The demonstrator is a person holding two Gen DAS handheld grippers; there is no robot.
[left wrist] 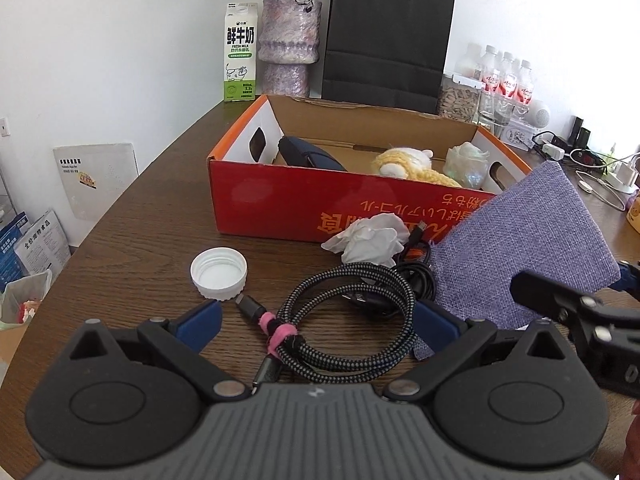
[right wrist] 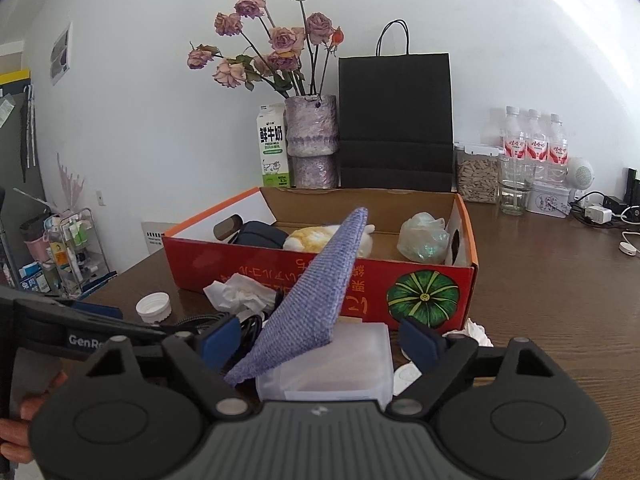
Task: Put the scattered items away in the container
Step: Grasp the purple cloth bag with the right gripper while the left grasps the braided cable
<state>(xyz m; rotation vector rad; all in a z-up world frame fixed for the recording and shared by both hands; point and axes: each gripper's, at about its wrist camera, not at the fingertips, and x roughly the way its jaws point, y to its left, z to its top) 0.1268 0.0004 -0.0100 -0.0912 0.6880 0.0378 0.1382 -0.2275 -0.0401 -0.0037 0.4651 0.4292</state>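
Note:
A red cardboard box (left wrist: 280,196) (right wrist: 256,268) stands open on the wooden table; a dark case (left wrist: 310,154), a yellow plush (left wrist: 404,164) and a pale wrapped bundle (left wrist: 466,164) lie in it. In front lie a white bottle cap (left wrist: 219,273), crumpled tissue (left wrist: 366,238), a braided coiled cable (left wrist: 344,320) with a pink tie and black cords. My left gripper (left wrist: 316,322) is open, its jaws on either side of the coiled cable. My right gripper (right wrist: 328,340) is open around a purple fabric pad (right wrist: 316,300) (left wrist: 528,248) that leans tilted on a clear plastic box (right wrist: 332,364).
A milk carton (left wrist: 239,54), a vase of dried roses (left wrist: 289,46), a black paper bag (left wrist: 386,36), a seed jar (left wrist: 458,98) and water bottles (left wrist: 506,80) line the back wall. Chargers and cables lie at the far right. A table edge runs along the left.

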